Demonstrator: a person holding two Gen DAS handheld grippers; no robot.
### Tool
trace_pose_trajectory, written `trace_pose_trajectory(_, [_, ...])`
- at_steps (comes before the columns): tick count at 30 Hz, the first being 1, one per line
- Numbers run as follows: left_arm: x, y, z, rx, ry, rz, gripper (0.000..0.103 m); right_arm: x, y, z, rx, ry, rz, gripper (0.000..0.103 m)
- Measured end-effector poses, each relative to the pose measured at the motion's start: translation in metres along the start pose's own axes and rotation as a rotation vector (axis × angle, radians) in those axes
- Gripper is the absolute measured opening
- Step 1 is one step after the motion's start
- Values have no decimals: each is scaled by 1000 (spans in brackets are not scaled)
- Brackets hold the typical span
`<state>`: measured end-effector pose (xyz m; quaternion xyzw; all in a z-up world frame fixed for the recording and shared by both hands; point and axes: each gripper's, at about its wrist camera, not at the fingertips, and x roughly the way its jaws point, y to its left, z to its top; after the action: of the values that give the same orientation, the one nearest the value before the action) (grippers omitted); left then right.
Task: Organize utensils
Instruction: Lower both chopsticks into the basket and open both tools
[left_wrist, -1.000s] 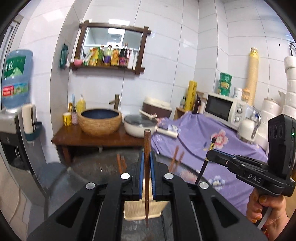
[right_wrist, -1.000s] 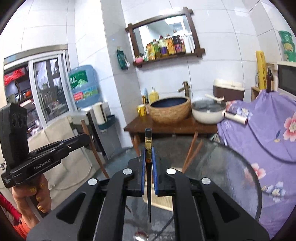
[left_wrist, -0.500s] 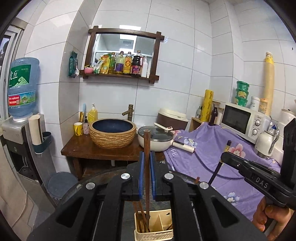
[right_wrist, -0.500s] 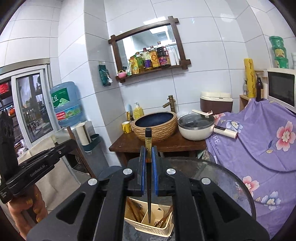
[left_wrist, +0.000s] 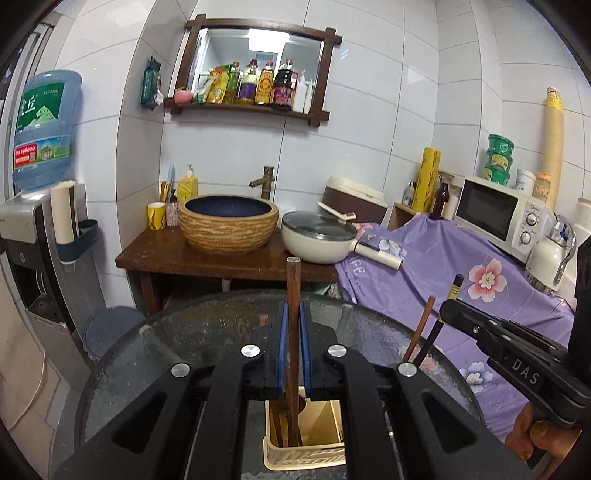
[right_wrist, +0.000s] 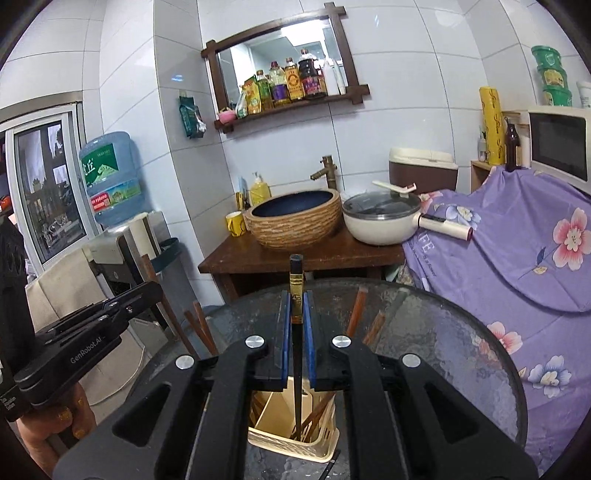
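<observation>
My left gripper (left_wrist: 291, 306) is shut on a brown wooden chopstick (left_wrist: 293, 280) held upright. Its lower end sits in the left compartment of a cream utensil holder (left_wrist: 306, 456), among other brown sticks. My right gripper (right_wrist: 295, 295) is shut on a black chopstick with a gold band (right_wrist: 296, 273). That tip reaches down into the holder (right_wrist: 280, 445), in the right compartment with several brown chopsticks. The holder stands on a round glass table (left_wrist: 207, 332). Each gripper shows in the other's view: the right gripper (left_wrist: 448, 308) and the left gripper (right_wrist: 147, 291), a hand on each handle.
Behind the table (right_wrist: 443, 332) stands a wooden stand with a woven basin (left_wrist: 228, 229) and a white lidded pot (left_wrist: 317, 240). A purple flowered cloth (left_wrist: 461, 266) and a microwave (left_wrist: 502, 218) are at the right. A water dispenser (left_wrist: 33, 236) is at the left.
Both grippers have come down toward the table. The holder has come up larger under the jaws, and both chopsticks' lower ends now sit inside it.
</observation>
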<state>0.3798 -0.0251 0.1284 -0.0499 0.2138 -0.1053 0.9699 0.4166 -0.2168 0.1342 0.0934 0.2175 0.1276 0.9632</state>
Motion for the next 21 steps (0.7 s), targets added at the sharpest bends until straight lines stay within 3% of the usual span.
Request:
trace_pose_trajectory(12, [25, 8, -34, -18, 78, 9, 7, 15, -9, -25, 17, 47, -6, 8])
trace_pose_trajectory(18, [28, 5, -40, -1, 80, 15, 7, 16, -11, -30, -2, 34, -36, 8])
trace_pose_trajectory(20, [28, 5, -40, -8, 79, 8, 7, 15, -11, -30, -1, 30, -44, 8])
trace_pose_trajectory(21, [27, 5, -40, -11, 82, 1, 13, 16, -11, -31, 1, 32, -46, 8])
